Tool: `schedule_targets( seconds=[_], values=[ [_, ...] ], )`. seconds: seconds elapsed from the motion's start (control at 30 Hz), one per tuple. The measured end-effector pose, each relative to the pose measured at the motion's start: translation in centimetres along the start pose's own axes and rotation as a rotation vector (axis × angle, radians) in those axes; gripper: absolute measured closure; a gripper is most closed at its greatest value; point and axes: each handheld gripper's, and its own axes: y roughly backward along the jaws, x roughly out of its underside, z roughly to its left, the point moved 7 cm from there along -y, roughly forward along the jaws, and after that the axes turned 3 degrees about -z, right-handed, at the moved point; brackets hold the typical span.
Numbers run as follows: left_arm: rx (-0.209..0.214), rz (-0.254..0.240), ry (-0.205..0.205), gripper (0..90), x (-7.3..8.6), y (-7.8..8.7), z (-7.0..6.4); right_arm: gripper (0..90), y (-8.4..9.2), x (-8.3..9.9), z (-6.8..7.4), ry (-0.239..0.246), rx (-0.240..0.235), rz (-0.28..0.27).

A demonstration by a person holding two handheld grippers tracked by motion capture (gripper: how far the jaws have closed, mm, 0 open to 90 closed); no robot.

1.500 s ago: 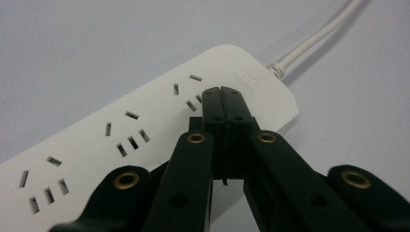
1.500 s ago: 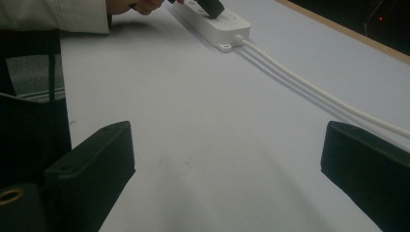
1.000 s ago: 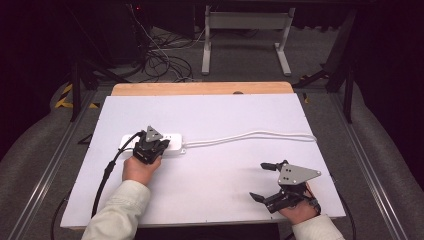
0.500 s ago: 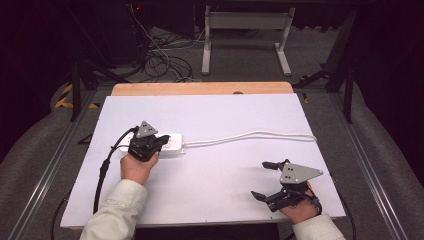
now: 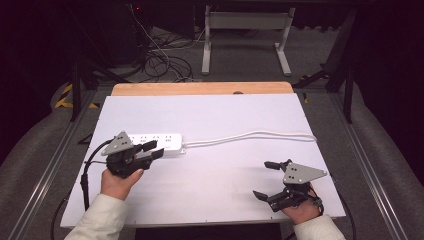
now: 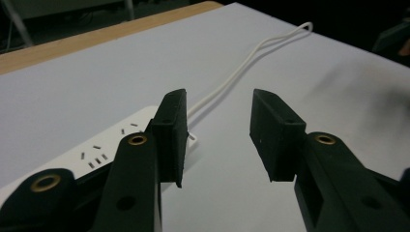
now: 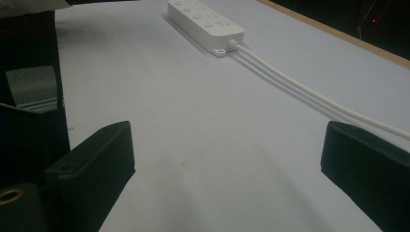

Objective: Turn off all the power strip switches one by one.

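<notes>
Left claw (image 5: pixel 151 150) jaws apart, empty, beside power strip (image 5: pixel 167 142) at table's (image 5: pixel 225 120) 9 o'clock | right claw (image 5: pixel 268 180) wide apart, 5 o'clock | step: likely approach; next: straddle strip, close.

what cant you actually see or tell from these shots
- Power strip: its left end is covered by the left gripper in the high view.
- White cable: its far end and plug run off the table edge.
- Socket markings: too small in the high view.
- Right gripper: jaw tips cut off in its own view.
</notes>
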Motion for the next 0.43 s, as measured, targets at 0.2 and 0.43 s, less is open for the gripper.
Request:
schedule_targets(
  seconds=[0.2,0.43],
  values=[
    [-0.025,-0.024,-0.054,35.6,2.9,2.3,-0.6,5.3,0.0,-0.1,0.0,-0.006,-0.001,-0.004],
    [-0.113,-0.012,-0.081,27.8,4.9,2.6,-0.8,5.3,0.0,0.0,-0.1,-0.015,-0.003,-0.008]
  ],
)
